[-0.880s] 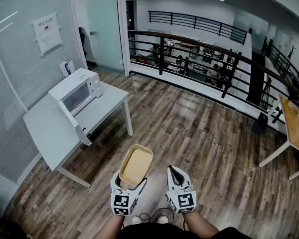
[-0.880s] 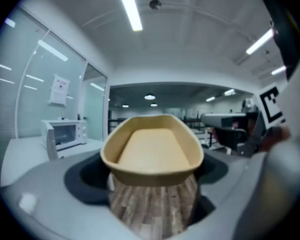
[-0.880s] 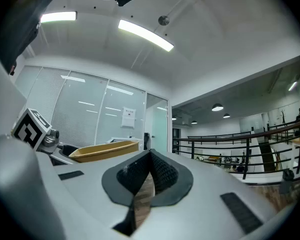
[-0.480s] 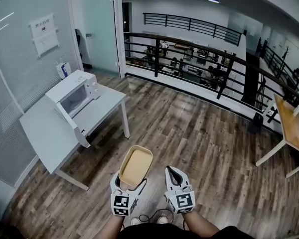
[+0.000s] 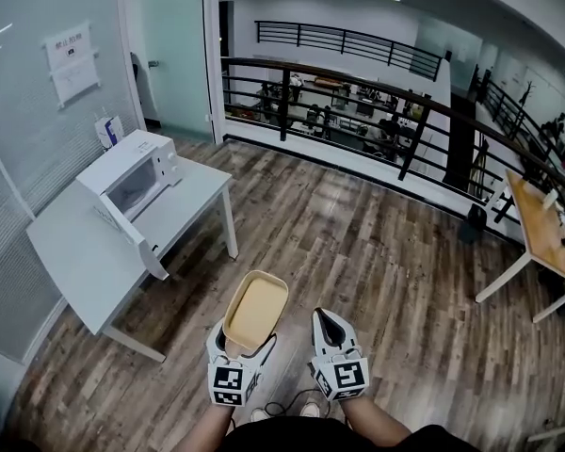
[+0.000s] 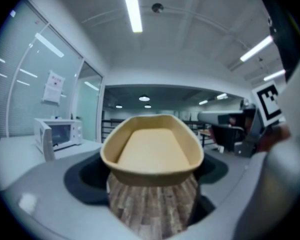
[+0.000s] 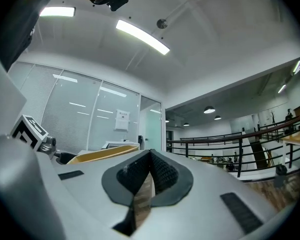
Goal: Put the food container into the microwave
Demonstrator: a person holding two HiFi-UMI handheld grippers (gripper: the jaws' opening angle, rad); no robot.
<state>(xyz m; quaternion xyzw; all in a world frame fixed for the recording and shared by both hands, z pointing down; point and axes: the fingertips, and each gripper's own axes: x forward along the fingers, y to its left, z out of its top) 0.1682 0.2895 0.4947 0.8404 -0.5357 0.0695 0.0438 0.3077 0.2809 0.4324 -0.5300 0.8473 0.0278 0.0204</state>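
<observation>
The left claw is clamped on the near end of the food container. The container is a shallow tray of smooth tan material, oblong with rounded corners and a raised rim, and its inside is bare. It is held out over the floor, which is made of long wooden planks in brown and grey tones. The right claw is just beside it, with its two jaws together and nothing between them; the dark pads have a fine ribbed texture. Both claws have white, smooth plastic shells.

The microwave is a white box with a glass window, and its door stands open toward the front. It sits on a plain white tabletop with thin white legs, well apart from the container, ahead and to the left. Behind runs a black metal railing.

Compared with a moment ago, the tabletop and the microwave lie a little further to the left in the head view, and the wooden desk at the right shows more of itself. The claws and the container keep the same place in the view.
</observation>
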